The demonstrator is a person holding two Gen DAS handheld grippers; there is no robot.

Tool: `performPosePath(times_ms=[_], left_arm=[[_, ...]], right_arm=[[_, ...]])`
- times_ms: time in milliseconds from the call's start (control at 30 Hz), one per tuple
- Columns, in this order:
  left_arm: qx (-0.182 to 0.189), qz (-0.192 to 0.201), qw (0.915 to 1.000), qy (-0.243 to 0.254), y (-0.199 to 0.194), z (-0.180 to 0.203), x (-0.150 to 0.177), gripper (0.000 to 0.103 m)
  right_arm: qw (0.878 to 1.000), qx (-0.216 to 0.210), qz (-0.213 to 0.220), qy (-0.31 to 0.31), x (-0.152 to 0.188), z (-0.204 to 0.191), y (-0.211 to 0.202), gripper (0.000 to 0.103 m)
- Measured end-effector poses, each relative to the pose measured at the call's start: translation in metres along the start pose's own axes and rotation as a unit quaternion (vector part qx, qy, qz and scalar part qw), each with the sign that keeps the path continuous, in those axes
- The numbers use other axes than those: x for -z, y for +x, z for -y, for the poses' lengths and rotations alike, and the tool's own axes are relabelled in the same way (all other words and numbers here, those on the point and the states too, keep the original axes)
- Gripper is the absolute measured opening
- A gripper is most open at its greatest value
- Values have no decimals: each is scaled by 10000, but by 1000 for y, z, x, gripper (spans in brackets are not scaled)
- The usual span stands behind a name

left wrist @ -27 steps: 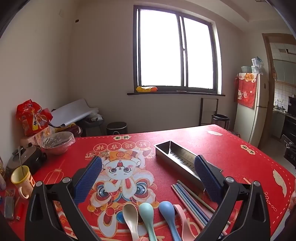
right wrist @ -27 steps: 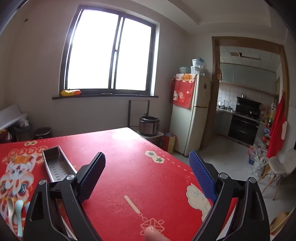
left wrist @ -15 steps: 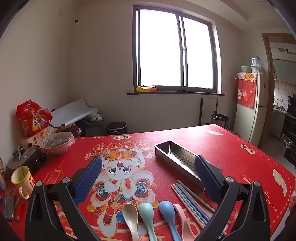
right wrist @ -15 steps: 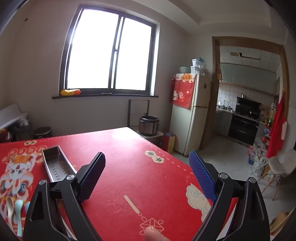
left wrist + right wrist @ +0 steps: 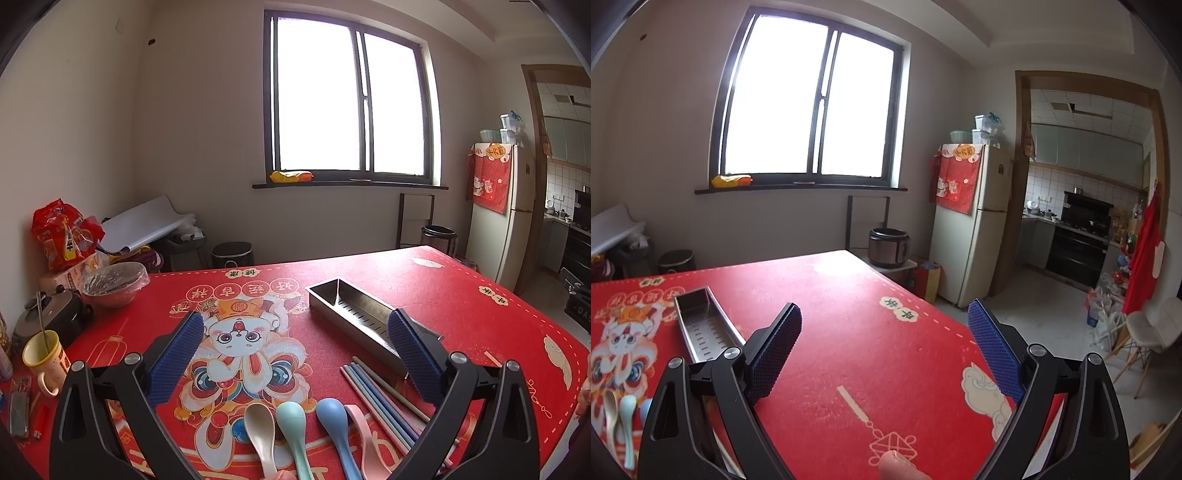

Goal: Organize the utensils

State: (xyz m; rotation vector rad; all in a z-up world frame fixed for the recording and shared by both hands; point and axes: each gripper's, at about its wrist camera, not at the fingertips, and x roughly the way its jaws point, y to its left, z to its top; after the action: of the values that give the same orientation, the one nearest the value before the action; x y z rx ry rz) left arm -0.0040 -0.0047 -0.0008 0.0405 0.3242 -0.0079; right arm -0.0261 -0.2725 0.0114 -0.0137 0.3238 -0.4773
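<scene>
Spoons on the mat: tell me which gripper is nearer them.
Left. The left gripper hangs directly over the spoons; the right gripper is off to their right.

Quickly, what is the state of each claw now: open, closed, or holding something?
Left claw: open, holding nothing, above the red table mat.
Right claw: open, holding nothing.

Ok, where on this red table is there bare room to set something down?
Free: the mat right of the steel tray, out to the table edge. Crowded: the near strip with spoons and chopsticks, and the left edge around the bowl and mug.
</scene>
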Motion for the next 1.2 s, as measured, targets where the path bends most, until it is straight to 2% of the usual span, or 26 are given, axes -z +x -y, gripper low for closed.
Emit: performPosePath(times_ms=[1200], left_arm=[[-10, 51, 10000, -20, -4, -7, -7, 98]], right_arm=[[10000, 26, -12, -72, -2, -1, -2, 88]])
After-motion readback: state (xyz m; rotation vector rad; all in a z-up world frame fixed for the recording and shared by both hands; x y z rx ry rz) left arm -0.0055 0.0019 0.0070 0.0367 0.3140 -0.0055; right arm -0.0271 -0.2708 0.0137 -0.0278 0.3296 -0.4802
